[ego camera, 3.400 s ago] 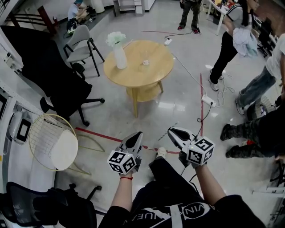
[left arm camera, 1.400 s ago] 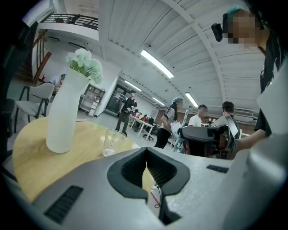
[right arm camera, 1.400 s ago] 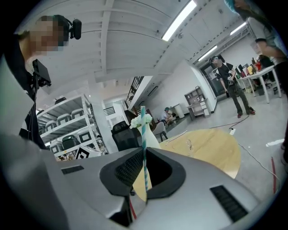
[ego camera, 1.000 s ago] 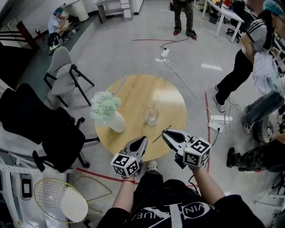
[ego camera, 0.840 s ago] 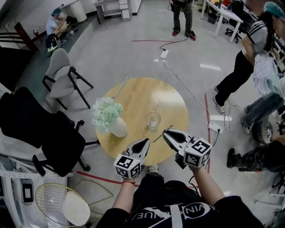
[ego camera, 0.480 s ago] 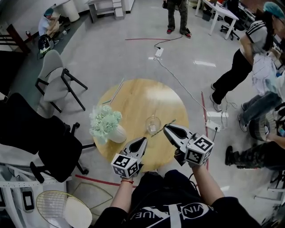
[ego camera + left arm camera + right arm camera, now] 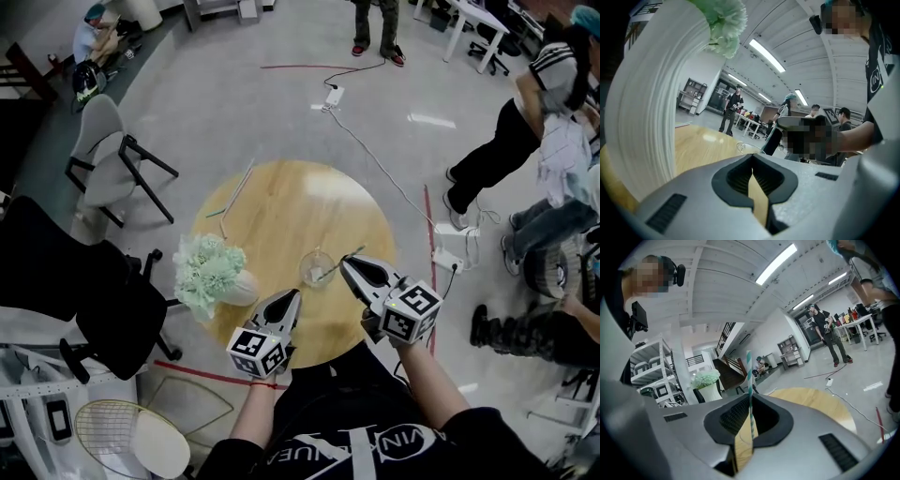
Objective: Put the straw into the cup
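Right gripper point(image 7: 346, 263): clamped on straw point(image 7: 749, 373).
Left gripper point(image 7: 292, 294): closed, empty.
Change: straw end has been brought to cup point(image 7: 315, 270); insertion judged near.

Cup point(image 7: 748, 147) mostly behind left gripper point(image 7: 752, 165)
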A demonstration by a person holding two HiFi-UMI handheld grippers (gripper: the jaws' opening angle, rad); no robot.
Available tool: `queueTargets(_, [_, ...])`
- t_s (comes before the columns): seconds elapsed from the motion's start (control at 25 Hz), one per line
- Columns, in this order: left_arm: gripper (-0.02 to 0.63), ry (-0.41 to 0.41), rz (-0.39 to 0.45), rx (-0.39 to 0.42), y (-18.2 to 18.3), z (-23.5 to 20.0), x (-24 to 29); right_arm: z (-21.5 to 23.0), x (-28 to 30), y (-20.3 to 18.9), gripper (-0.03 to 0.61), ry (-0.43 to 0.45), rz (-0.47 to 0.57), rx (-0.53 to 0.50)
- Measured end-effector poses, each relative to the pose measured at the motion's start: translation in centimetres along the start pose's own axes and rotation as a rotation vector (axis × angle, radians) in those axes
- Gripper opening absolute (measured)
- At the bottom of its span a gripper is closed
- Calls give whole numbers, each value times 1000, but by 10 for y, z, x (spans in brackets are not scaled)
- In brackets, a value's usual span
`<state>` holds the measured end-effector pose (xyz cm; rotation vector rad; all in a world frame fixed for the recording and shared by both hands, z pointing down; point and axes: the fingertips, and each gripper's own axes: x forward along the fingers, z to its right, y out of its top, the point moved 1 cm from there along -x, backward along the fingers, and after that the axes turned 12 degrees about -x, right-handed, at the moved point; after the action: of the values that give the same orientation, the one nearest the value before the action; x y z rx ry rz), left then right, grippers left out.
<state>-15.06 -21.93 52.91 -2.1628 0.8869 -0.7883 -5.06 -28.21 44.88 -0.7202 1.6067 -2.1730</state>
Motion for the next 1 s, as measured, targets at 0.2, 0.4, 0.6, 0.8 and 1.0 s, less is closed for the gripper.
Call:
queueTargets(0.2, [9,34,6,-17,1,-10,3,9,19,-16,20,21,-31,10])
queueTargets(0.4, [9,70,6,-41,-4,-17,11,16,31,-33,21,44,-67,17])
queueTargets(0.6, [9,82,4,-50,-7,-23,19,21,41,-43,21,55,-87,15])
queueTargets(0.8, [9,96,11,-57,-4,-24,20,20,46,-47,21,74,-96,18])
queueTargets(1.0, [9,102,18,-69,-4,-29,19,22,51,-53,21,79,-99,25])
